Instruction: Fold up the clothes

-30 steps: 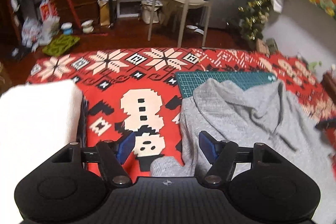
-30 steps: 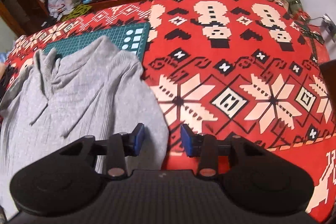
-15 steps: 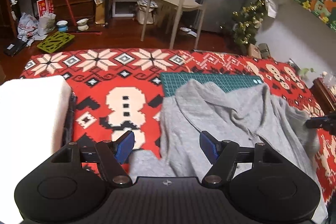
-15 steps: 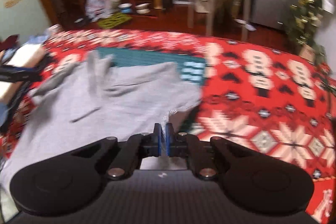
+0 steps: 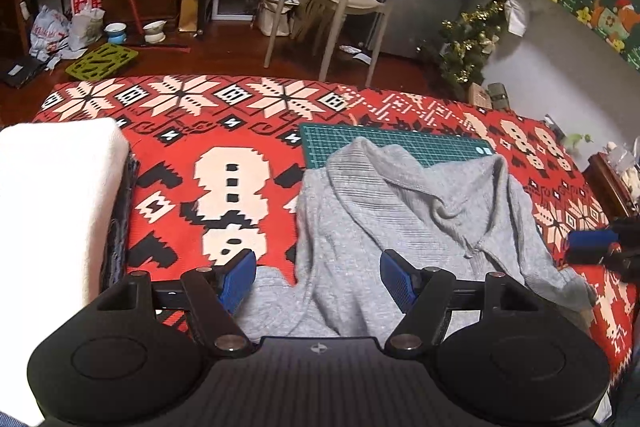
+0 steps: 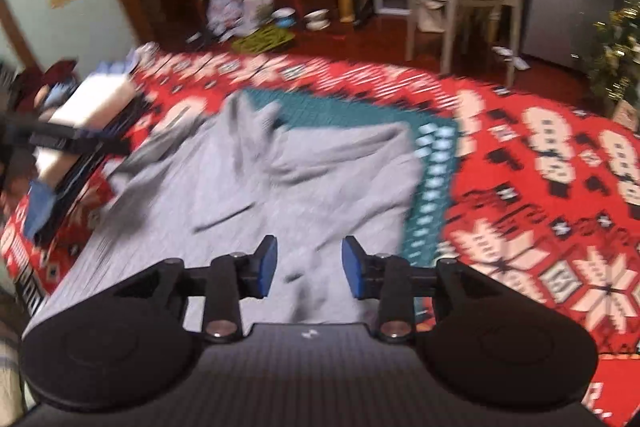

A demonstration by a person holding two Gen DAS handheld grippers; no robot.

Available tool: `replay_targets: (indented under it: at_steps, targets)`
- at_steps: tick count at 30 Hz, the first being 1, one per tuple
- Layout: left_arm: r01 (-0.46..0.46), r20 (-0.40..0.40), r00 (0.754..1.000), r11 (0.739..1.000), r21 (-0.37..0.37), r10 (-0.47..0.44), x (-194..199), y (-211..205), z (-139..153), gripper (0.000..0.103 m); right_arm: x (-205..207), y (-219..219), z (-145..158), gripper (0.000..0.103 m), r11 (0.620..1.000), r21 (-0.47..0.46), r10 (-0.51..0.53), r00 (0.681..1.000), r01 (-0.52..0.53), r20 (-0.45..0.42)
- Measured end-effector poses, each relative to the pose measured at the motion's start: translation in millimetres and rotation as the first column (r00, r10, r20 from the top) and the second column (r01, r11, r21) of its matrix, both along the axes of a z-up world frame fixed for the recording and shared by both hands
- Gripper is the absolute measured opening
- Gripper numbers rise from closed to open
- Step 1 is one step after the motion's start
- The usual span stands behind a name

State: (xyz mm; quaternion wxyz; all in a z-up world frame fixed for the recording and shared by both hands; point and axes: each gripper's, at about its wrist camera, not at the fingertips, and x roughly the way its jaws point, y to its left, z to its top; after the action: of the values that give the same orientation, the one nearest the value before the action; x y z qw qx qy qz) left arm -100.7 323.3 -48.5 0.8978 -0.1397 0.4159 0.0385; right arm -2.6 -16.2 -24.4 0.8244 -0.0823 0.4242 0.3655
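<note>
Half a second ago the right gripper (image 6: 308, 267) had its blue pads pinched together at the grey garment's near edge; now those pads stand apart with nothing between them, and the blur across the right wrist view suggests the tool is swinging. The left gripper (image 5: 318, 281) shows no such change: its jaws are spread wide as before, empty, hovering low over cloth.

Between and beyond the left gripper's pads lies the grey ribbed-knit sweater with a wide shawl collar (image 5: 400, 211), filling the lower centre and right of the left wrist view. Its collar points toward the top of the frame, resting on the dark green gridded cutting mat (image 5: 396, 143), so the garment's long axis runs away from the tool, hem nearest and neck farthest. It looks rumpled, with a ridge of loose fabric running up its right side, and is not in a tidy folded stack. One part of it trails off toward the lower left, just under the left pad.

The right gripper's pads show again at the right edge of that view, beside the sweater's right-hand side, so each tool is nearer one flank of the garment. A fold across the long axis would, I judge, need both.

Farther out, a white folded cloth stack (image 5: 52, 203) fills the left edge, all of it on a red Christmas-pattern blanket with snowmen and snowflakes (image 5: 224, 147).
</note>
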Motion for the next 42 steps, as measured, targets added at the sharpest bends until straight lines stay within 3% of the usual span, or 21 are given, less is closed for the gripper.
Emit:
replay_targets:
  at_steps: [11, 17, 18, 24, 30, 32, 35, 42]
  targets:
    - [-0.006, -0.016, 1.000, 1.000, 0.001, 0.006, -5.9, 3.5, -1.5, 0.068, -3.4, -19.3, -26.0, 0.038, 0.997, -0.081, -0.015, 0.994, 0.006, -0.106]
    - [0.020, -0.020, 1.000, 1.000, 0.022, -0.020, -5.5, -2.1, -3.2, 0.070, -13.4, -12.0, -35.1, 0.013, 0.996, -0.086, 0.025, 0.990, -0.037, -0.140]
    - [0.024, -0.021, 0.999, 0.999, 0.025, -0.023, -5.2, -2.6, -3.8, 0.070, -14.9, -11.0, -35.0, 0.008, 0.995, -0.095, 0.029, 0.991, -0.042, -0.133]
    - [0.022, -0.025, 0.999, 1.000, 0.022, -0.022, -5.1, -2.4, -4.4, 0.070, -15.0, -16.1, -23.1, 0.009, 0.989, -0.147, 0.017, 0.999, -0.022, -0.035]
    - [0.019, -0.029, 0.999, 1.000, 0.018, -0.019, -5.1, -2.1, -4.9, 0.070, -9.4, -23.7, -17.6, 0.010, 0.996, -0.092, 0.016, 0.999, -0.019, -0.037]
    - [0.019, -0.030, 0.999, 1.000, 0.017, -0.018, -5.1, -2.1, -5.0, 0.070, -9.4, -21.7, -19.7, 0.004, 0.995, -0.094, 0.021, 0.999, -0.025, -0.043]
    - [0.019, -0.030, 0.999, 1.000, 0.015, -0.019, -5.7, -1.4, -5.2, 0.070, -8.0, -23.6, -17.4, 0.002, 0.995, -0.100, 0.000, 1.000, -0.001, -0.019]
    - [0.003, -0.035, 0.999, 1.000, 0.015, -0.003, -6.6, 4.1, -7.6, 0.070, 28.5, -76.2, -2.8, 0.002, 0.973, -0.106, -0.200, 0.978, 0.204, 0.051]
